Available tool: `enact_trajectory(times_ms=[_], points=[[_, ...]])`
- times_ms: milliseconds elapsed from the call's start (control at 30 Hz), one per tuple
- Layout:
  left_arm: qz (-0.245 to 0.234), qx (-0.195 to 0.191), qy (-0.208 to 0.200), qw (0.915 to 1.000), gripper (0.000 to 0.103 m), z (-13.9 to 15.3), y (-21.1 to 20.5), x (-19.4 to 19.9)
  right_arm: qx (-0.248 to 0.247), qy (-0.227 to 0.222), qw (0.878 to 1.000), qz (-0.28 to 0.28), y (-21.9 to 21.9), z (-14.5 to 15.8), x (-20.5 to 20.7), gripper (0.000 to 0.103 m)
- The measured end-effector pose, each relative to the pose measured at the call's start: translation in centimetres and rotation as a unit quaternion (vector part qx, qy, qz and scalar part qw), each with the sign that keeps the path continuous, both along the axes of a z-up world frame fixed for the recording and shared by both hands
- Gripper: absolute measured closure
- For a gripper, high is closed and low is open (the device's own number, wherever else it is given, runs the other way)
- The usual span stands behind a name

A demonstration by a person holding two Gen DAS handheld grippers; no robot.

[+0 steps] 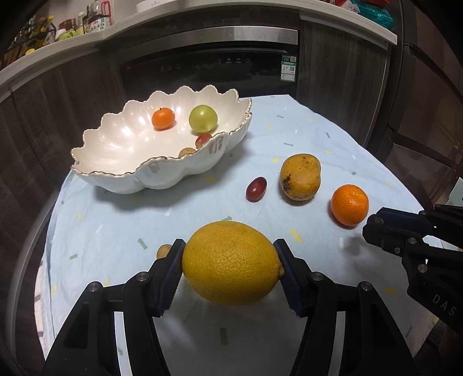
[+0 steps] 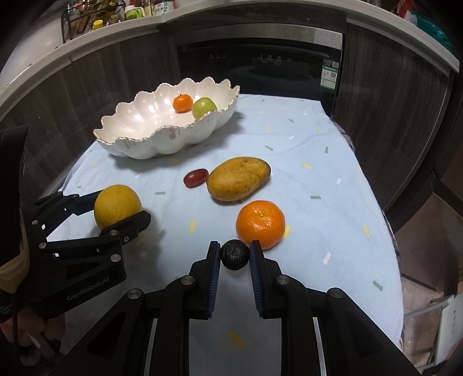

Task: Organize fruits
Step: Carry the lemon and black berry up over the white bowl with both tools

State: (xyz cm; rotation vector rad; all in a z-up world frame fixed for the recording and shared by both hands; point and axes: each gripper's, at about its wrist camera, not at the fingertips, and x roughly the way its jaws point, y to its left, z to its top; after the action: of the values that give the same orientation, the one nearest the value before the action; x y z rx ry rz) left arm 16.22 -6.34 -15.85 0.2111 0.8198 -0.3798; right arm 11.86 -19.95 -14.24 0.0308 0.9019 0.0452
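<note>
Lemon (image 1: 231,263) pinched by left gripper (image 1: 230,260).
Small dark fruit (image 2: 235,254) was clamped in right gripper (image 2: 234,256); both were held above surface (image 2: 318,179).

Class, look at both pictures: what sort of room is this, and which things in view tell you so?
Most likely a home kitchen. A built-in dishwasher sits under a worktop, with sauce bottles on top. In front, a cloth-covered table holds a fruit bowl.
</note>
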Motion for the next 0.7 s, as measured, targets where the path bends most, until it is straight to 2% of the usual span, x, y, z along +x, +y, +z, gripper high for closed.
enact_trajectory(times_ms=[400, 700], points=[[0.011, 0.000, -0.026, 0.9996, 0.043, 2.5, 1.1, -1.4, -0.003, -0.027, 1.000, 0.010, 1.0, 2.3, -0.2, 0.081], [0.027, -0.007, -0.048, 0.9985, 0.043, 5.2, 2.2, -0.8, -0.004, -0.056, 0.998, 0.019, 1.7, 4.8, 0.7, 0.081]])
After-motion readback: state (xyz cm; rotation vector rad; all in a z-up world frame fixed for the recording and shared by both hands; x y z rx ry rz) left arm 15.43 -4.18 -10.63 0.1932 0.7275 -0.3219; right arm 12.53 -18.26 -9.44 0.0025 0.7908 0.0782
